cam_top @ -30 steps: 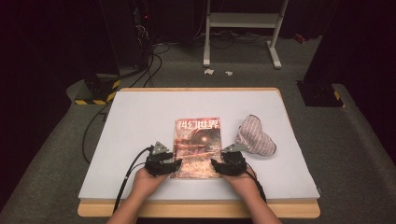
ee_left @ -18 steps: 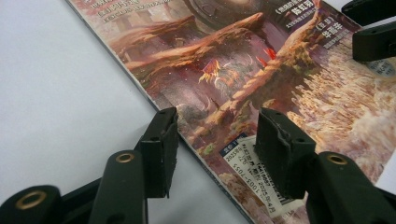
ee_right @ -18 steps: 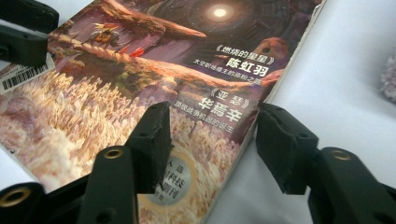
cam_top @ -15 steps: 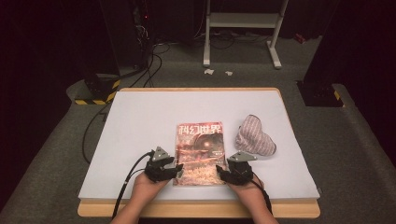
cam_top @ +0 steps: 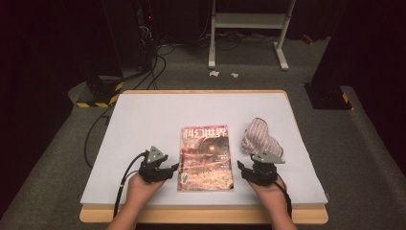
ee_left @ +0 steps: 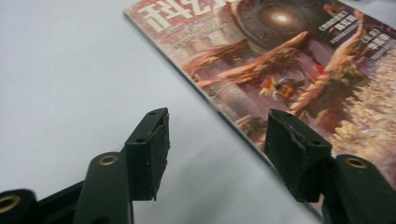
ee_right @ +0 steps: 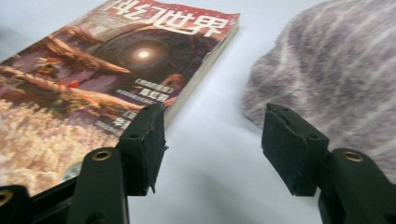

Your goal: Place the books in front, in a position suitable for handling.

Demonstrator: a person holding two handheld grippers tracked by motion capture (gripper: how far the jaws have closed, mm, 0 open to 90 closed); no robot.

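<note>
A magazine (cam_top: pixel 205 155) with a reddish cover lies flat and closed on the white table top (cam_top: pixel 143 124), near its front edge. My left gripper (cam_top: pixel 171 168) rests just left of the magazine's lower left corner; its jaws have just been opening and stand open with nothing between them. In the left gripper view the left gripper (ee_left: pixel 217 140) is over bare table beside the magazine's edge (ee_left: pixel 299 56). My right gripper (cam_top: pixel 246 167) sits right of the lower right corner, also just opened and empty. In the right gripper view the right gripper (ee_right: pixel 212 140) points between the magazine (ee_right: pixel 93 70) and a striped fuzzy cloth (ee_right: pixel 336 70).
The striped cloth (cam_top: pixel 260 137) lies bunched right of the magazine, just beyond my right hand. A wooden rim (cam_top: pixel 201 214) runs along the table's front. Cables (cam_top: pixel 95 129) hang off the left side. A white metal stand (cam_top: pixel 249 28) is on the floor behind.
Both hands have slid outward off the magazine's lower corners, the left one leftward and the right one rightward. Both pairs of jaws stand wider. The magazine lies flat and still.
</note>
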